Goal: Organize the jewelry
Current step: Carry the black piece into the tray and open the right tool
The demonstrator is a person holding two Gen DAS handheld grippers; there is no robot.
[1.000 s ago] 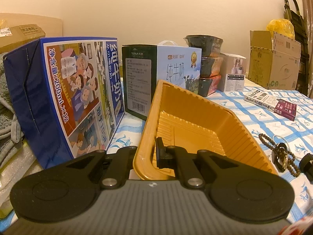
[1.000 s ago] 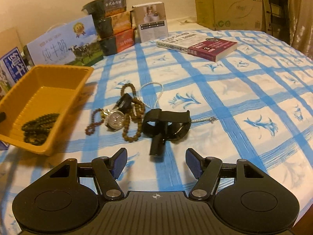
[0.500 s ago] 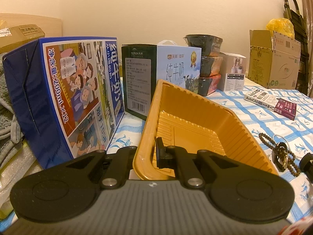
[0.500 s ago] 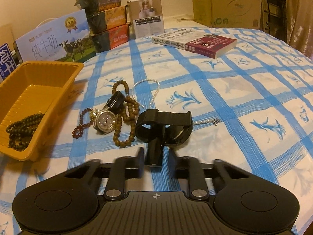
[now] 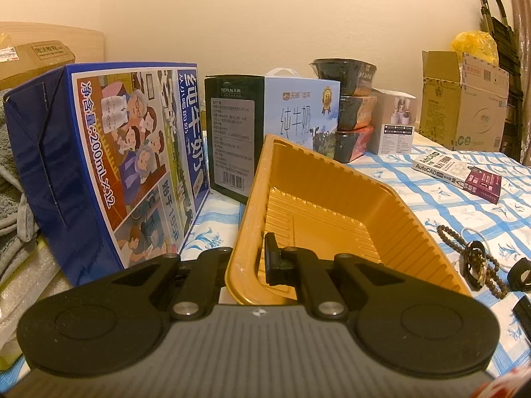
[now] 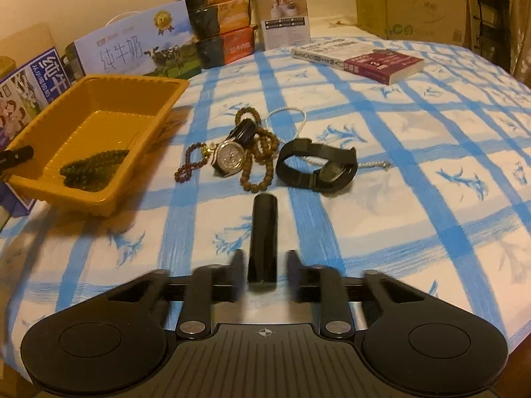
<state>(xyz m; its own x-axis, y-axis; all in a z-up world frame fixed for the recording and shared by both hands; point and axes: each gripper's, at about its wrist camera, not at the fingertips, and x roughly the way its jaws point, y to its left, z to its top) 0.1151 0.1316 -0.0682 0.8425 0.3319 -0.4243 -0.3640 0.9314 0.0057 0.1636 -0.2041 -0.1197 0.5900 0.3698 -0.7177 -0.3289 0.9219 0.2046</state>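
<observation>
My left gripper [image 5: 257, 262] is shut on the near wall of the yellow tray [image 5: 335, 179], one finger inside and the other hidden behind the wall. A dark green bead strand [image 6: 93, 169] lies in the tray [image 6: 99, 81]. On the blue-checked cloth lie a silver watch [image 6: 230, 157], brown beads [image 6: 262, 152], a red bead bracelet [image 6: 189, 165], a pearl chain [image 6: 288, 112] and a black band [image 6: 315, 165]. My right gripper [image 6: 264, 263] is opening, with a black strap piece [image 6: 264, 232] between its fingers and a gap showing on each side.
Milk cartons [image 5: 132, 165], stacked food tubs [image 6: 219, 23], a small white box [image 6: 285, 16] and cardboard boxes [image 5: 464, 99] line the back of the table. A book [image 6: 361, 61] lies at the far right. Grey cloth [image 5: 13, 192] sits off the left edge.
The right gripper closed on the black strap piece, drew back toward me with it, and its jaws have now parted. The strap piece now lies apart from the black band. The left gripper has not moved.
</observation>
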